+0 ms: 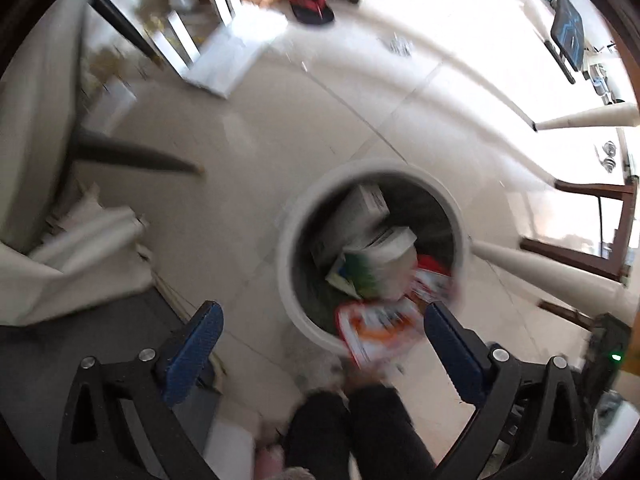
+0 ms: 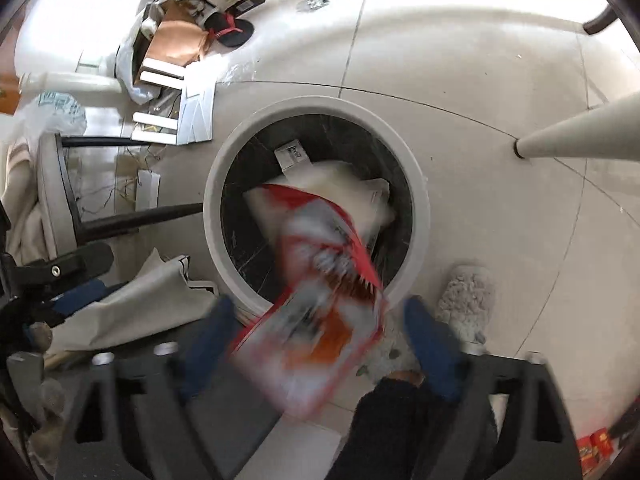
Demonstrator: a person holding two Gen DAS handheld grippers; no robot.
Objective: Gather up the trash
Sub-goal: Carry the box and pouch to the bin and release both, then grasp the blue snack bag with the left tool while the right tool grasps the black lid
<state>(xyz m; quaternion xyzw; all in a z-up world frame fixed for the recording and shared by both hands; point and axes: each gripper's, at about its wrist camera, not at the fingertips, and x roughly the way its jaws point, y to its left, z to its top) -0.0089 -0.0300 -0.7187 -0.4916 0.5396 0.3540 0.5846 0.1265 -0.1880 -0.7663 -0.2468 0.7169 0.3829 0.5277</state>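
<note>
A round white trash bin (image 1: 294, 304) (image 2: 224, 160) with a dark liner stands on the tiled floor and holds white boxes (image 1: 360, 216) and packaging. A red, orange and white wrapper (image 2: 316, 312) is blurred in mid-air over the bin's near rim, between the fingers of my right gripper (image 2: 320, 340), which is open and not touching it. The wrapper shows in the left wrist view (image 1: 376, 328) at the bin's near edge. My left gripper (image 1: 324, 344) is open and empty above the floor, just short of the bin.
White table legs (image 1: 536, 268) (image 2: 580, 136) stand right of the bin. A dark chair leg (image 2: 132, 220), beige cloth (image 1: 80, 256) and a pile of cardboard and bags (image 2: 176, 44) lie left. A fluffy slipper (image 2: 464, 300) and the person's dark trouser leg (image 1: 352, 432) are near.
</note>
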